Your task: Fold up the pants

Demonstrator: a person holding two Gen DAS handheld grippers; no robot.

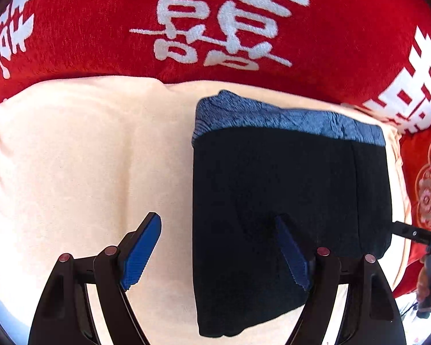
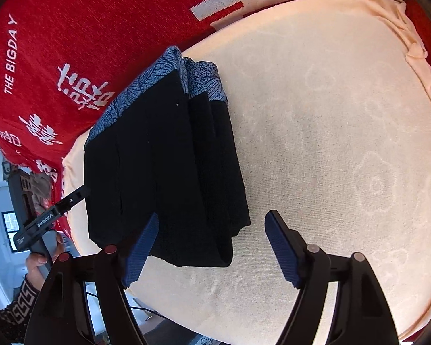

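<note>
The pants (image 1: pixel 290 189) lie folded into a black block with a blue patterned waistband at the far end, on a cream cushion (image 1: pixel 80 155). My left gripper (image 1: pixel 217 219) hovers open astride the block's left edge, one pad over the black cloth and the other over the cushion. In the right wrist view the pants (image 2: pixel 163 166) show stacked layers. My right gripper (image 2: pixel 213 217) is open around their near right corner, with the left pad over the cloth and the right pad over bare cushion (image 2: pixel 330 132). Neither gripper pinches anything.
A red blanket with white characters (image 1: pixel 221 20) rises behind the cushion and wraps its sides (image 2: pixel 57 57). A finger (image 1: pixel 408 231) of the right gripper pokes in at the pants' right edge. A hand (image 2: pixel 40 256) holds the left gripper's handle beside the cushion's edge.
</note>
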